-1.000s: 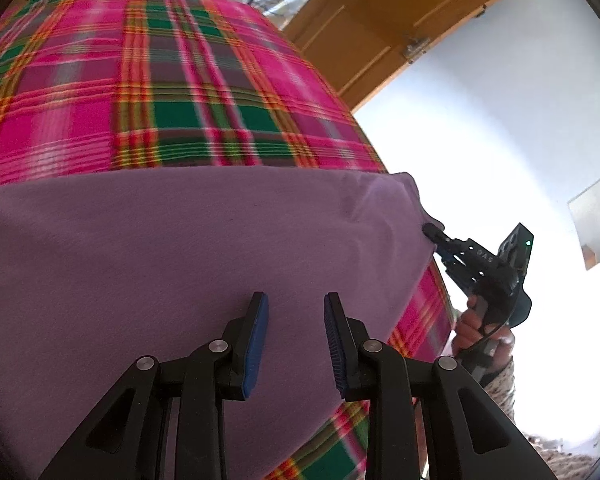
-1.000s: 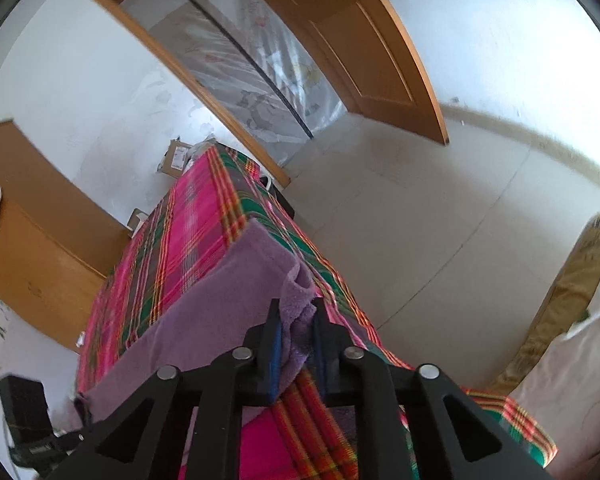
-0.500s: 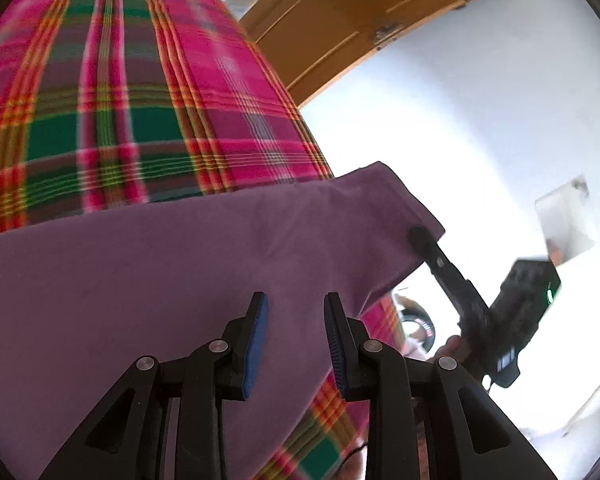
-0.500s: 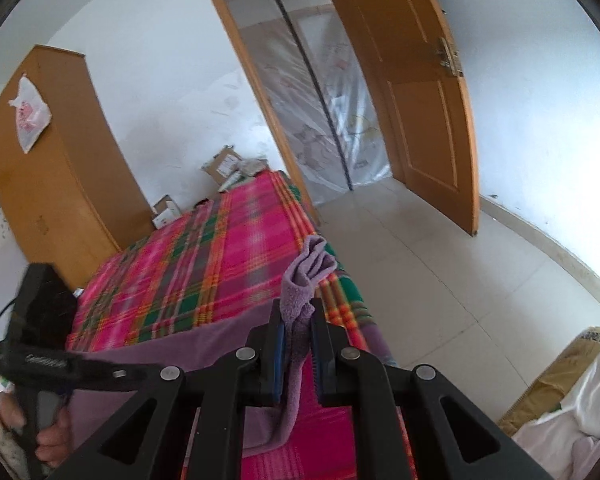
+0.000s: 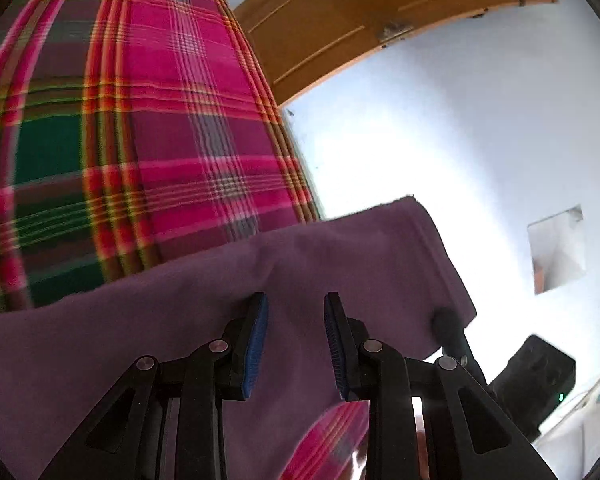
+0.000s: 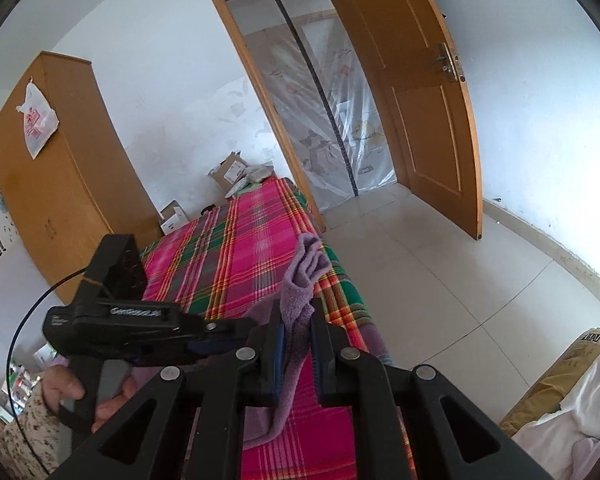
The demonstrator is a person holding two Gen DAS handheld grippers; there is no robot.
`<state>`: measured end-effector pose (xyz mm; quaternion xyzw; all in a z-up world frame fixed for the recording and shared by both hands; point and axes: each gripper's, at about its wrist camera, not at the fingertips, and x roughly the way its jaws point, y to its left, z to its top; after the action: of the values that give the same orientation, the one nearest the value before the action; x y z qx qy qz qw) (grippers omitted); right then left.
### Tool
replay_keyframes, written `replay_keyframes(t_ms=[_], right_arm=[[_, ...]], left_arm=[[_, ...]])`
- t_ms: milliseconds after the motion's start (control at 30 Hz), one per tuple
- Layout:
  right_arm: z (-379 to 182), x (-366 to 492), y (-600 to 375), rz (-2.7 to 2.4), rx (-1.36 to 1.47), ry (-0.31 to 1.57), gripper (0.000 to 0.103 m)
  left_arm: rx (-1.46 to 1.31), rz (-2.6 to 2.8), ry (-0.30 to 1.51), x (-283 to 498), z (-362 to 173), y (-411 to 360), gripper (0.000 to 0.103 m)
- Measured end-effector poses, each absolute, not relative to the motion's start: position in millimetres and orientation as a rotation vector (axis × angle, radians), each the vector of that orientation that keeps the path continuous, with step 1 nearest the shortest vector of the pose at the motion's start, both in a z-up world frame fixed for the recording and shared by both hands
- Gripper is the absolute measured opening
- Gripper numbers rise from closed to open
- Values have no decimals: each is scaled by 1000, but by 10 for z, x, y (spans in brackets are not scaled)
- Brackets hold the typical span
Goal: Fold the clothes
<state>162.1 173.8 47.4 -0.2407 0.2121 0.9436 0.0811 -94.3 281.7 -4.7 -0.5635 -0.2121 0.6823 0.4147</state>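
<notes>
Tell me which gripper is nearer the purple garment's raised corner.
Right. The right gripper is shut on that corner of the purple garment, pinching it above the bed. The left gripper hovers open beside it, over the draped cloth, gripping nothing.

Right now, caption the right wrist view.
Right gripper pinches purple garment above plaid bed; left gripper alongside.

Plenty of open tile floor at my 2 o'clock, nothing on it till the door. At 12 the plaid bed blocks low passes, wardrobe at 10, and my left gripper crowds the right one at 9.
</notes>
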Motion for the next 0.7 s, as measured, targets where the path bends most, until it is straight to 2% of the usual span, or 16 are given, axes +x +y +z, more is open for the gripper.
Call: replay_keyframes(t_ms=[267, 433, 700], right_arm=[[439, 1566, 1658, 2811, -725, 623, 11], [519, 1587, 1507, 2839, -706, 545, 11], [600, 1573, 1112, 2900, -708, 406, 11]], left_arm=[[-1450, 1638, -682, -1084, -204, 2923, 30], [-1457, 1606, -786, -1086, -224, 2834, 30], [-1435, 1618, -854, -1061, -139, 2582, 30]])
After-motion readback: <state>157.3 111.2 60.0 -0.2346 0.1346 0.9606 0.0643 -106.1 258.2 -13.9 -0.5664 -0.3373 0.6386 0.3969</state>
